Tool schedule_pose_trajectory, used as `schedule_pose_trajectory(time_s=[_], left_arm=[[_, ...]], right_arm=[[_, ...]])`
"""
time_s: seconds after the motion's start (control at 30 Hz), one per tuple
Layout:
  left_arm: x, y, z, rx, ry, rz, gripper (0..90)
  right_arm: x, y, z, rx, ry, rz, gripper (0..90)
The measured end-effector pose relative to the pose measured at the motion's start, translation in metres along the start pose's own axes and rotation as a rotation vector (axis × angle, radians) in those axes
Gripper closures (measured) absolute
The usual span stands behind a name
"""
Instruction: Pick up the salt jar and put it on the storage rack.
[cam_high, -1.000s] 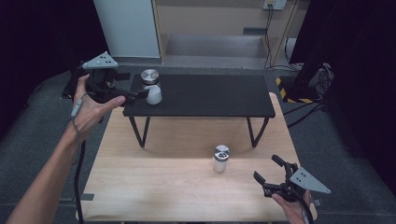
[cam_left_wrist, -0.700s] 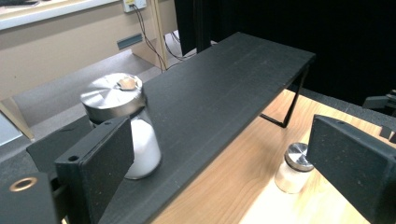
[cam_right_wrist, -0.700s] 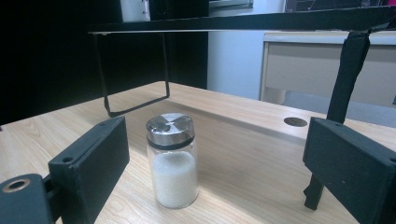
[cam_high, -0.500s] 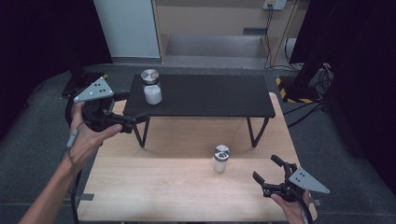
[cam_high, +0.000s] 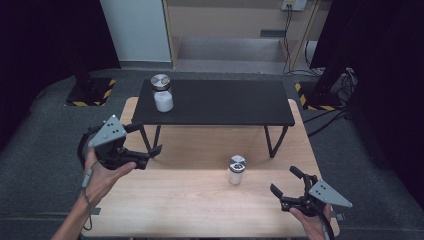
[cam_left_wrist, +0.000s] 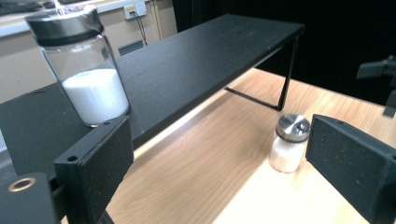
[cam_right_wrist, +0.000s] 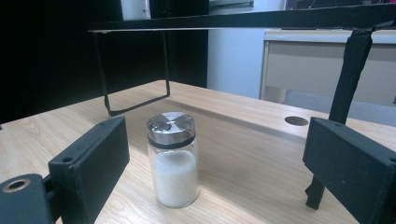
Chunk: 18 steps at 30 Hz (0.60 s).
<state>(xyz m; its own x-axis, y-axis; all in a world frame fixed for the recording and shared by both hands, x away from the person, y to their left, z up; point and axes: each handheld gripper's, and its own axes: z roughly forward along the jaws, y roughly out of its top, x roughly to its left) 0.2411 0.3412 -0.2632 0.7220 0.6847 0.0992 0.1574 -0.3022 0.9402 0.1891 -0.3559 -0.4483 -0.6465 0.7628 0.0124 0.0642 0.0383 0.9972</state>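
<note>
Both our grippers, left (cam_high: 150, 151) and right (cam_high: 286, 187), gape empty; the near shaker (cam_high: 236, 170) on the table (cam_high: 175, 210) looks light, rigid, slippery glass; we'd clamp its body below the cap

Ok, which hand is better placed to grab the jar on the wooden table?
Right, probably. The right gripper sits low beside the table jar, jaws open and framing it. The left gripper is farther off, near the black shelf.

Black shelf (cam_high: 225, 102) on thin legs just ahead of left claw (cam_high: 149, 137), farther beyond right claw (cam_high: 284, 180). Wooden table (cam_high: 190, 200) beneath both. Striped stand base (cam_high: 92, 94) far beyond left claw.
</note>
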Motion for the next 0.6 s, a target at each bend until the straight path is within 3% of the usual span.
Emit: schedule_pose_trajectory(time_s=[0.23,0.6], left_arm=[[-0.004,-0.026,0.007,-0.023,-0.025,-0.024,6.5],[-0.010,-0.060,0.021,-0.013,-0.036,-0.069,6.7]], right_arm=[[0.001,0.000,0.000,0.000,-0.002,0.001,7.0],[0.001,0.000,0.000,0.003,-0.003,0.002,7.0]])
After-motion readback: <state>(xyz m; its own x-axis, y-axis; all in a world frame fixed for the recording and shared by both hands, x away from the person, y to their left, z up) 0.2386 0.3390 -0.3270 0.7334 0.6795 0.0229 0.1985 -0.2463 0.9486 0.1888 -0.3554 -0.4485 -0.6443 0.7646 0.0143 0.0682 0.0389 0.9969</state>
